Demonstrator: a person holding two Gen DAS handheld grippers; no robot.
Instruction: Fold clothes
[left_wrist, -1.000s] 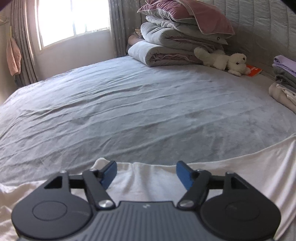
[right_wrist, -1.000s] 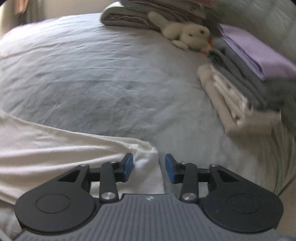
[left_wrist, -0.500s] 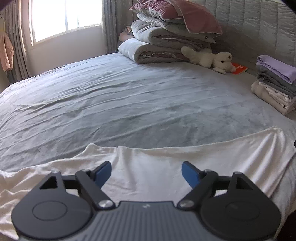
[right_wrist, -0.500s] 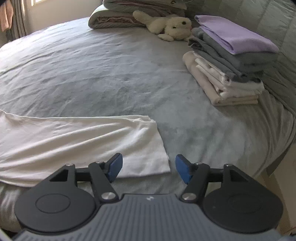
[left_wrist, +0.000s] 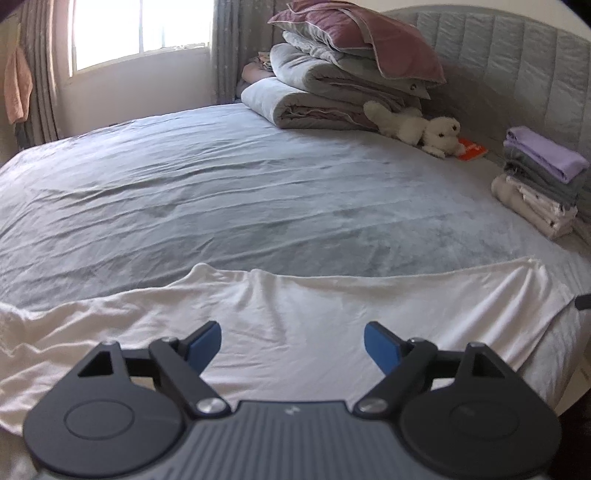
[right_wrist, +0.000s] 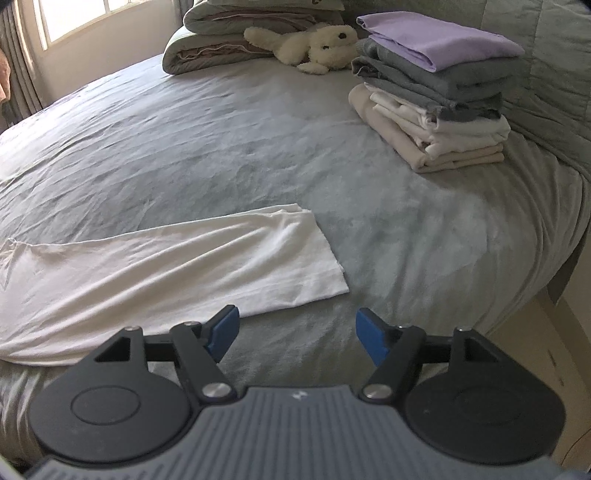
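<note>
Right wrist view shows it best: the long white cotton garment, already folded into a narrow band (right_wrist: 166, 266), lies flat on the near side of the grey-blue bed sheet (right_wrist: 221, 147), with its long axis running left to right across the view. Its square right end sits just ahead and a bit left of the right gripper (right_wrist: 297, 330), so that hand looks nearer to that end. Those jaws are opening, and nothing's between them, only sheet. The left gripper (left_wrist: 291, 341) hangs over the band's middle-left stretch, jaws spread wide and empty. The fabric looks thin, soft and a bit rippled, with one corner peaked up along its far edge in the left view. Further out, a stack of folded clothes with a lilac piece on top (right_wrist: 436, 92) sits well apart, near a white plush dog (right_wrist: 314, 48).
</note>
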